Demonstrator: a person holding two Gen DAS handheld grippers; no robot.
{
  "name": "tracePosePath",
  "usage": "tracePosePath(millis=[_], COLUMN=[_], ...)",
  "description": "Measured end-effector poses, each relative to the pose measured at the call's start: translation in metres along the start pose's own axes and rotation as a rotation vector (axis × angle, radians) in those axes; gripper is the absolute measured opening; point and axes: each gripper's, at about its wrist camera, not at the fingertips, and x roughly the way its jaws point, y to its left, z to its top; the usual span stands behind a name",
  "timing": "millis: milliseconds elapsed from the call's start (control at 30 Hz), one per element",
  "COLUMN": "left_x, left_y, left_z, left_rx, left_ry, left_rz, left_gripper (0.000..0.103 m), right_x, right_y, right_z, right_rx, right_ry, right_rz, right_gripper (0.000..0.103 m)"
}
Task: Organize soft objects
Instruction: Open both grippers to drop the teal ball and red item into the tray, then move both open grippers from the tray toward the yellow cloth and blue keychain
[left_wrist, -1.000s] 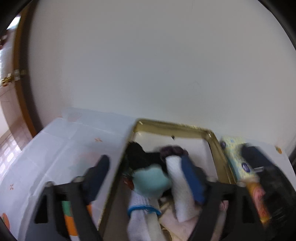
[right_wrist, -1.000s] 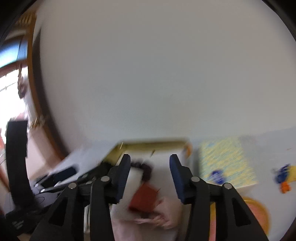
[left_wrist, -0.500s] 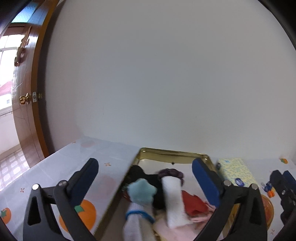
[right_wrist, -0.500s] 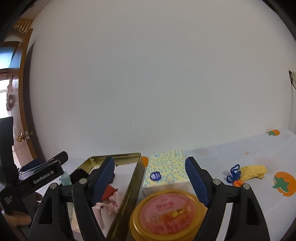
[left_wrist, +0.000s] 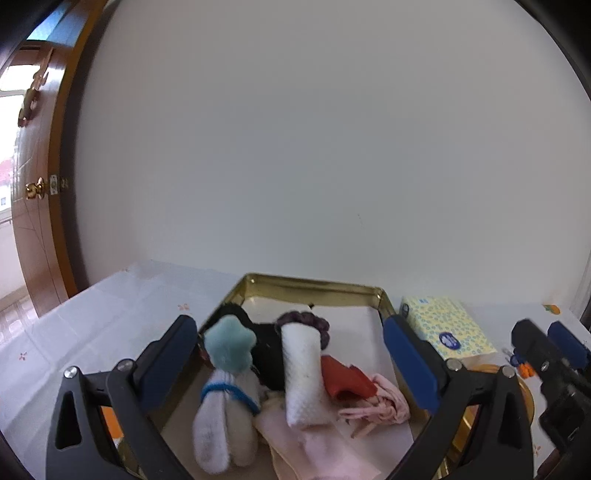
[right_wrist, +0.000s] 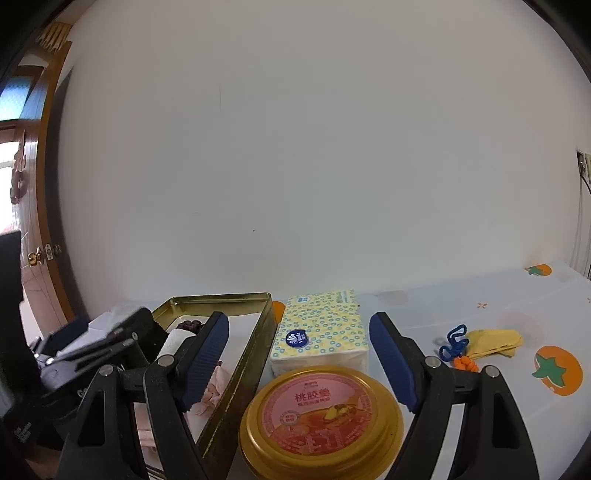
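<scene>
At the lower left of the left wrist view we saw the left gripper (left_wrist: 288, 354) with its fingers spread wide and holding nothing, over the gold tin (left_wrist: 314, 286) that kept the soft objects: a white sock with a teal star (left_wrist: 227, 398), a white rolled cloth (left_wrist: 301, 373), a red cloth (left_wrist: 345, 380). In the right wrist view the right gripper (right_wrist: 299, 358), jaws just opened and empty, stood above a round gold-lidded tub (right_wrist: 319, 417), before the tissue pack (right_wrist: 321, 332); a yellow cloth (right_wrist: 495, 341) lay at the right.

The tabletop (right_wrist: 461, 302) wears a white cloth printed with orange fruit. At the left lies a gold metal tray (right_wrist: 255, 350). Just to its right sits a yellow patterned tissue pack (right_wrist: 325, 332), with a round gold-rimmed tub (right_wrist: 321, 410) nearer. Farther right lie a yellow cloth (right_wrist: 495, 341) and a small blue-and-orange trinket (right_wrist: 456, 349) touching it.
</scene>
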Motion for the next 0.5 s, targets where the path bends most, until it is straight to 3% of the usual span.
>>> tracePosePath(millis=[500], left_x=[-0.023], left_y=[-0.024], left_z=[-0.012], left_rx=[0.084], left_ry=[-0.040], left_rz=[-0.029], left_gripper=[0.103], right_x=[-0.018], right_y=[-0.030], right_z=[0.001], right_rx=[-0.018], right_ry=[0.002], right_rz=[-0.028], right_gripper=[0.080])
